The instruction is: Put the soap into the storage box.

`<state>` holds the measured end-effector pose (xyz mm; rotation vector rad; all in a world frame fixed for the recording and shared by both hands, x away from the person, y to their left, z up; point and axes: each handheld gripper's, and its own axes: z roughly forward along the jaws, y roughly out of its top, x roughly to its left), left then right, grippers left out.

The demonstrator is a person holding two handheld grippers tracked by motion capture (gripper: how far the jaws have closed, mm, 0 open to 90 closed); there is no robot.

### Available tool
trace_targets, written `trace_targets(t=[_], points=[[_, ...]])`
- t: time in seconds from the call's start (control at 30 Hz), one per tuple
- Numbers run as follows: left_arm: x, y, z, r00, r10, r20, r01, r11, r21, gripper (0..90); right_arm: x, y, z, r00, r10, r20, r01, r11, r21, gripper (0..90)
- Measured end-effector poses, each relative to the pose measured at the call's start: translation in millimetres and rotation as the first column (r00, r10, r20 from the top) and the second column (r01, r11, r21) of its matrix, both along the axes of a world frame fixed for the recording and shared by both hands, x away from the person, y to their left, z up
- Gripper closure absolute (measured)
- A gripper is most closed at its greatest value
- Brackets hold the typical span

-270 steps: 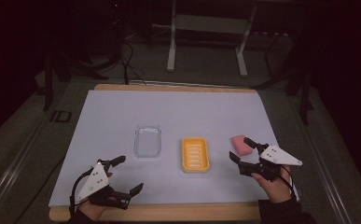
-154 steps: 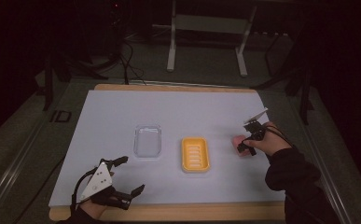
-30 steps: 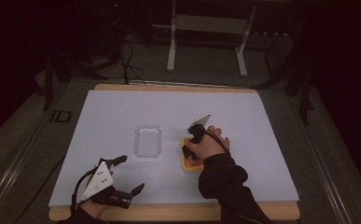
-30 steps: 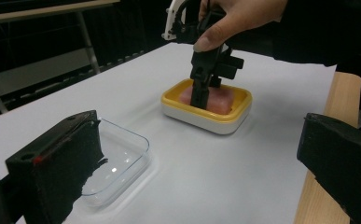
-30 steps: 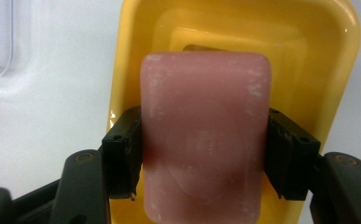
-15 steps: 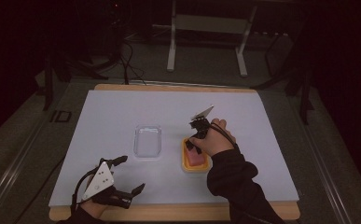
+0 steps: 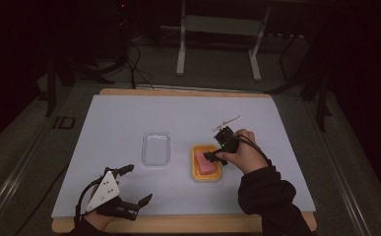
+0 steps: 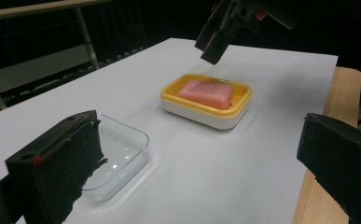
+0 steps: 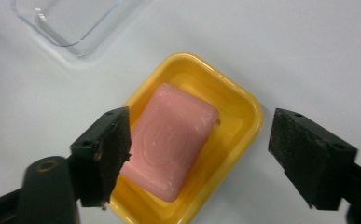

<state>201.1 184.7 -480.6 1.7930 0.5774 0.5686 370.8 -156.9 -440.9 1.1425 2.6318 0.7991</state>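
Soap (image 9: pixel 172 140) lies in dish (image 9: pixel 243 135), near end hidden behind right claw (image 9: pixel 199 156).

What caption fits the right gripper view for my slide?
Open right gripper above pink soap lying in yellow dish.

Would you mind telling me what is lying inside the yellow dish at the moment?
A pink bar of soap lies inside the yellow dish, a little askew. The dish floor beneath the bar is covered, so nothing can be said of it.

The right gripper's own jaw hides one corner of the pink soap (image 9: pixel 171 140); the clear lid (image 9: pixel 61 18) runs off the top edge.
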Motion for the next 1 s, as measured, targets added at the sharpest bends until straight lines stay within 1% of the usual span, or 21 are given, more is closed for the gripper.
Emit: trace_targets(t=[0.07,0.1,0.17,0.2,0.27,0.3,0.33,0.37,0.4,0.43,0.5,0.53,0.57,0.63,0.73,0.8,0.83,0.87,1.0], points=[[-0.1,-0.2,0.0,1.0000,0.001,0.000,-0.001,1.0000,0.002,0.5,-2.5,-7.0,0.1,0.9996,0.000,0.027,0.000,1.000,0.002,19.7],[-0.1,-0.2,0.0,1.0000,0.002,0.001,-0.002,1.0000,0.002,0.5,-4.1,-11.5,-0.2,0.9988,-0.013,0.047,0.013,1.000,0.008,20.5],[-0.1,0.0,-0.1,1.0000,0.002,0.000,-0.002,1.0000,-0.002,0.5,-6.0,-18.2,-0.7,0.9983,-0.012,0.057,0.010,1.000,0.025,22.5],[-0.1,0.0,-0.3,1.0000,0.001,-0.001,-0.001,1.0000,0.001,0.5,-7.4,-21.8,-1.0,0.9972,-0.001,0.075,-0.002,0.999,0.035,22.5],[-0.2,0.2,-0.4,1.0000,0.002,-0.001,-0.002,1.0000,0.001,0.6,-10.5,-29.0,-0.9,0.9941,-0.002,0.108,-0.002,0.999,0.039,22.6],[-0.1,0.1,-0.3,1.0000,0.002,-0.001,-0.002,1.0000,-0.001,0.5,-12.3,-32.5,-0.3,0.9912,0.002,0.132,-0.007,0.999,0.039,22.5],[0.0,0.0,-0.4,1.0000,0.002,-0.002,-0.002,1.0000,0.001,0.5,-14.3,-36.6,0.5,0.9859,0.006,0.167,-0.013,0.999,0.045,22.5],[0.0,-0.2,-0.6,1.0000,0.002,-0.003,-0.002,1.0000,0.003,0.5,-16.0,-39.7,1.2,0.9828,0.006,0.184,-0.015,0.999,0.047,22.4],[0.1,-0.4,-0.6,1.0000,0.002,-0.003,-0.002,1.0000,0.005,0.6,-17.4,-41.8,1.6,0.9822,0.001,0.188,-0.011,0.999,0.052,22.3],[0.0,-0.6,-0.6,1.0000,0.003,-0.002,-0.003,1.0000,0.005,0.5,-19.6,-45.5,2.1,0.9806,-0.020,0.195,0.009,0.998,0.059,22.3],[-0.3,-0.5,-0.5,1.0000,0.005,0.001,-0.005,1.0000,0.007,0.5,-22.2,-50.7,1.8,0.9749,-0.012,0.222,-0.001,0.998,0.055,21.9],[-0.3,-0.3,-0.4,1.0000,0.004,-0.001,-0.004,1.0000,0.007,0.5,-23.3,-52.7,1.7,0.9734,-0.013,0.229,0.000,0.998,0.057,20.7],[-0.3,-0.2,-0.5,1.0000,0.005,-0.001,-0.005,1.0000,0.007,0.5,-24.9,-56.2,1.3,0.9695,-0.024,0.244,0.007,0.997,0.070,20.0],[-0.3,0.0,-0.5,1.0000,0.006,0.001,-0.006,1.0000,0.007,0.5,-27.4,-61.1,0.6,0.9676,-0.031,0.250,0.013,0.997,0.073,20.2],[-0.4,-0.3,-0.7,1.0000,0.006,-0.001,-0.006,0.9999,0.008,0.5,-31.6,-70.6,-0.9,0.9607,-0.047,0.274,0.029,0.997,0.068,21.0],[-0.6,-0.3,-0.6,1.0000,0.004,0.000,-0.004,0.9999,0.010,0.5,-33.0,-73.6,-1.6,0.9592,-0.054,0.278,0.037,0.997,0.066,21.4],[-0.8,-0.2,-0.6,1.0000,0.004,0.000,-0.004,0.9999,0.010,0.6,-36.4,-78.7,-3.2,0.9604,-0.070,0.269,0.049,0.995,0.086,22.7],[-0.8,-0.2,-0.6,1.0000,0.005,0.000,-0.005,0.9999,0.010,0.5,-37.9,-81.2,-4.5,0.9628,-0.073,0.260,0.051,0.995,0.092,22.8],[-1.0,0.0,-0.6,1.0000,0.007,0.000,-0.007,0.9999,0.010,0.5,-44.5,-90.2,-11.5,0.9605,-0.054,0.273,0.040,0.998,0.057,22.4]])
